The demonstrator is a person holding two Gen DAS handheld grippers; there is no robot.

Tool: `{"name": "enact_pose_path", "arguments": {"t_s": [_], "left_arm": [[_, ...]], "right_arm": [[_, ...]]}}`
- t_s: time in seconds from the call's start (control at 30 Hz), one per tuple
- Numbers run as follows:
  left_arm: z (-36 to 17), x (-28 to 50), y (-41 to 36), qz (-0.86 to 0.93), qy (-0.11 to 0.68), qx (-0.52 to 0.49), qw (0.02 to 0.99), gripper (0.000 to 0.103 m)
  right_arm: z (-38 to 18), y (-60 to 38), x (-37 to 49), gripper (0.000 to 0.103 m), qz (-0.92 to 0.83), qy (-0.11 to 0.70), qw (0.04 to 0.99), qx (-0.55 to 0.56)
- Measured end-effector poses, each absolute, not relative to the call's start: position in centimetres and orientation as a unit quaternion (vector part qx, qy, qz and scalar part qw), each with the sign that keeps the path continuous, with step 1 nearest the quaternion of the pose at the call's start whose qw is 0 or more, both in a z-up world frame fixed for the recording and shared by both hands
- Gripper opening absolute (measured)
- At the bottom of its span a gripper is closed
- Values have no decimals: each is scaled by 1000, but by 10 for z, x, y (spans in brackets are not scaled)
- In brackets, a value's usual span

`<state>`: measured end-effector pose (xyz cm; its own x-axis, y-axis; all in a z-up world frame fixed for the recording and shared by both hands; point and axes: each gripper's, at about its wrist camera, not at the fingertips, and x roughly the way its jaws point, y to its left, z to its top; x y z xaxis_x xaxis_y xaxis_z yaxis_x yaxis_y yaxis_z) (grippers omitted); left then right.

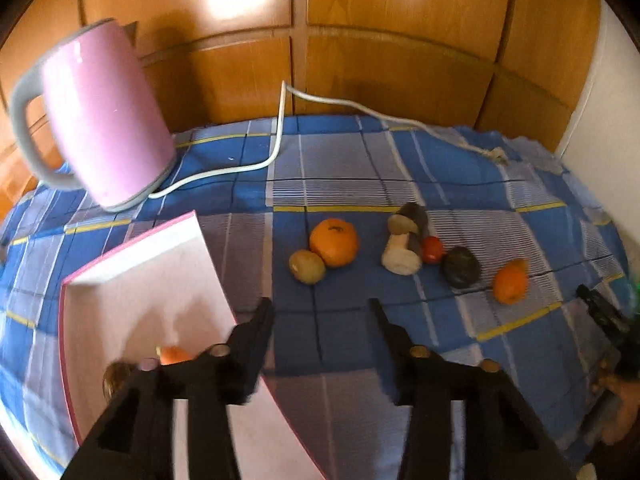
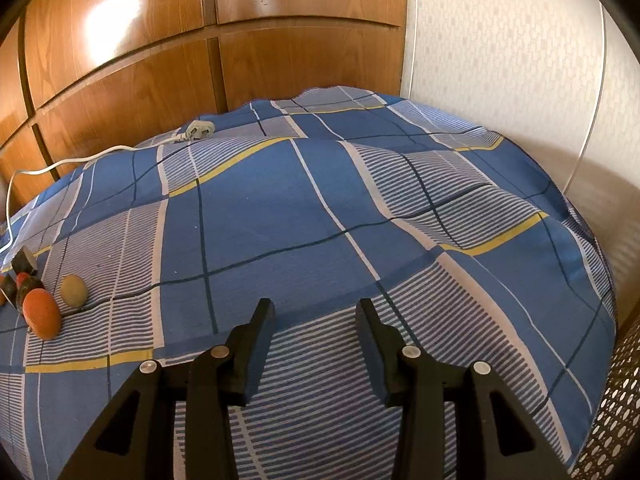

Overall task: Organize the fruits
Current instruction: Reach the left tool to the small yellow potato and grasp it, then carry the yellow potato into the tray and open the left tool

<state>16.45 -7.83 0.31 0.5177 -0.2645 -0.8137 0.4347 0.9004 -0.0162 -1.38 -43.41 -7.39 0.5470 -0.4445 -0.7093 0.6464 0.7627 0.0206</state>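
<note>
In the left wrist view, fruits lie on the blue checked cloth: a big orange (image 1: pixel 334 241), a brownish kiwi (image 1: pixel 307 266) touching it, a dark-and-pale cut fruit (image 1: pixel 406 244), a small red fruit (image 1: pixel 433 249), a dark round fruit (image 1: pixel 460 267) and a smaller orange (image 1: pixel 510 281). A pink tray (image 1: pixel 160 280) at lower left holds an orange piece (image 1: pixel 174 355) and a brown fruit (image 1: pixel 116 376). My left gripper (image 1: pixel 320 312) is open and empty, between the tray and the fruits. My right gripper (image 2: pixel 314 312) is open and empty over bare cloth; an orange (image 2: pixel 41 314) and a pale fruit (image 2: pixel 74 289) lie far left of it.
A pink kettle (image 1: pixel 104 116) stands at the back left, its white cord (image 1: pixel 280 136) running across the cloth to a plug (image 2: pixel 196 130). Wooden cupboard doors (image 1: pixel 304 20) stand behind. A white wall (image 2: pixel 500 60) and a woven basket (image 2: pixel 616 420) are on the right. The right gripper shows at the right edge (image 1: pixel 600 312).
</note>
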Motion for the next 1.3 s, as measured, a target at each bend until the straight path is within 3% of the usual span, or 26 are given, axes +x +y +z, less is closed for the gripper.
{"name": "enact_pose_path", "arguments": {"t_s": [0.03,0.07,0.17,0.5,0.7,0.93,1.3], "left_arm": [[-1,174,-82,-205,452,104,862,71],[-3,178,-84,-207,450,111,862,76],[-13,192,-95,-214,445,154,856,78],[-41,217,-114,-272,470,223,810,61],[-44,219,-114,-276,469,224,808,29],[-28,191,-102,-283,445,192,828,29],[16,118,-50,-232,415,28,879,29]], "right_arm": [[-74,-434,-14,43,-314,357,868,141],[-74,-434,-14,43,-314,358,868,142],[-74,-434,-13,43,-314,358,868,142],[-74,-433,-12,48,-310,359,869,141],[-75,-432,-11,49,-310,359,869,139],[-75,-432,-11,49,-310,359,869,140],[-75,-430,-10,55,-305,362,871,135]]}}
